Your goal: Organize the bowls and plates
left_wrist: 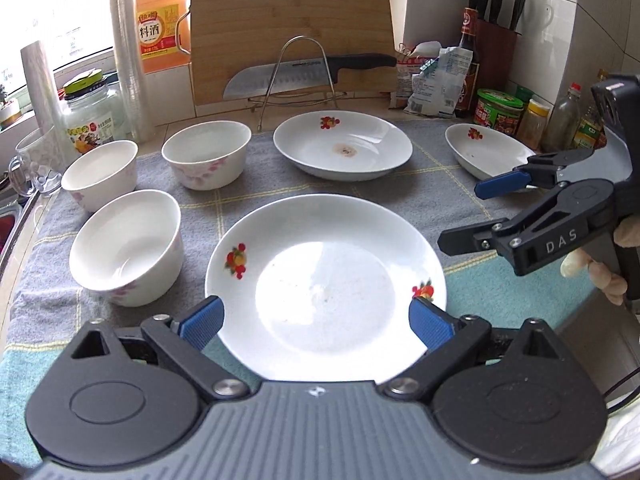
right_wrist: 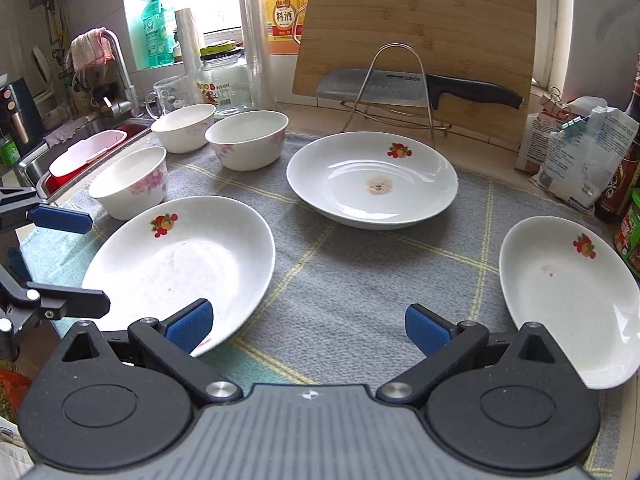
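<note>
Left wrist view looks straight down on the nearest plate point(left_wrist: 326, 284), which lies on the grey checked cloth point(left_wrist: 248, 184) between the spread blue pads of the left gripper point(left_wrist: 316, 322); its jaws stand released, holding nothing. Three plates can be counted: this near one, a middle plate point(left_wrist: 342, 148) with a brown stain at its centre, and a far-right plate point(left_wrist: 486, 152). Three bowls point(left_wrist: 128, 246) with pink flower prints stand grouped at the left of the cloth, all upright and apart from the plates. The right gripper point(left_wrist: 460, 214) hovers at the right, jaws parted, with a hand point(left_wrist: 600, 264) behind it.

Only the right wrist view shows the sink point(right_wrist: 80, 148), the tap point(right_wrist: 120, 76) draped with a rag, and a green soap bottle point(right_wrist: 154, 28). Only the left wrist view shows the knife block point(left_wrist: 496, 20) and small jars point(left_wrist: 500, 110) at the right. Both show the cutting board point(left_wrist: 290, 28) and cleaver point(left_wrist: 304, 74) behind.
</note>
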Available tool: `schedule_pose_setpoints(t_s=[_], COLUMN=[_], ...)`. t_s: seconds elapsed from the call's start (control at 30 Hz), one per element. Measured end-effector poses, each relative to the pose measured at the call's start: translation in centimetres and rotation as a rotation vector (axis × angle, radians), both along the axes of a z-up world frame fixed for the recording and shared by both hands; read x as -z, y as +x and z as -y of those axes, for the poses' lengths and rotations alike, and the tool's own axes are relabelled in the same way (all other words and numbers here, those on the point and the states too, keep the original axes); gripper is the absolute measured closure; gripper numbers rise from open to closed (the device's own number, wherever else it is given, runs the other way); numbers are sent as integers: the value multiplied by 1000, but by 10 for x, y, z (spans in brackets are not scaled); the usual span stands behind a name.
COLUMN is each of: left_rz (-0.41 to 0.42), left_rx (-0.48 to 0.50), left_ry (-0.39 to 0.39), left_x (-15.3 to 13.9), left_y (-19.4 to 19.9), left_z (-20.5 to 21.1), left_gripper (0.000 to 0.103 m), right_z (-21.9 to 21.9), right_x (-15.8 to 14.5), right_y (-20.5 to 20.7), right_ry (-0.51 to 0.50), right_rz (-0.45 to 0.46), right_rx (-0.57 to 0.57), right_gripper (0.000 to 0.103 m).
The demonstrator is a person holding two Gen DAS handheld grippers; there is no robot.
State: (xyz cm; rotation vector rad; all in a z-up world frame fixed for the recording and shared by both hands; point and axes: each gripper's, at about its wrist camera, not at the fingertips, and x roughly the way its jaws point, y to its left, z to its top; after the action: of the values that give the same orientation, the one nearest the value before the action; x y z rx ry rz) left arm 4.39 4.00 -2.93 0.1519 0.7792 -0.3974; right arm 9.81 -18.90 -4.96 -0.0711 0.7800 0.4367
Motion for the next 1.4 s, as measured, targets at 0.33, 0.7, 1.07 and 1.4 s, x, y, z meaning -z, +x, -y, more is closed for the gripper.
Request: schedule_pose_setpoints(t_s=[0.33,0.7,1.07,1.4], left_rz=[-72,-38,7,33], left_rx=[49,190,299,346], left_ry=[40,50,23,4], left_x=[36,54,58,60], left_y=[-9,10,19,20], left_z=[-30,-23,-24,-28], left_gripper=[5,2,0,0], right_z=[-44,-60,-70,-91], right_x=[9,16,31,37], right_y=[6,3,17,31], right_ry=[-37,-70,-59,-134], right_rz=[-64,-143,-220,-231], right_rx=[-30,-19,-9,-35], right_gripper=[0,0,0,0])
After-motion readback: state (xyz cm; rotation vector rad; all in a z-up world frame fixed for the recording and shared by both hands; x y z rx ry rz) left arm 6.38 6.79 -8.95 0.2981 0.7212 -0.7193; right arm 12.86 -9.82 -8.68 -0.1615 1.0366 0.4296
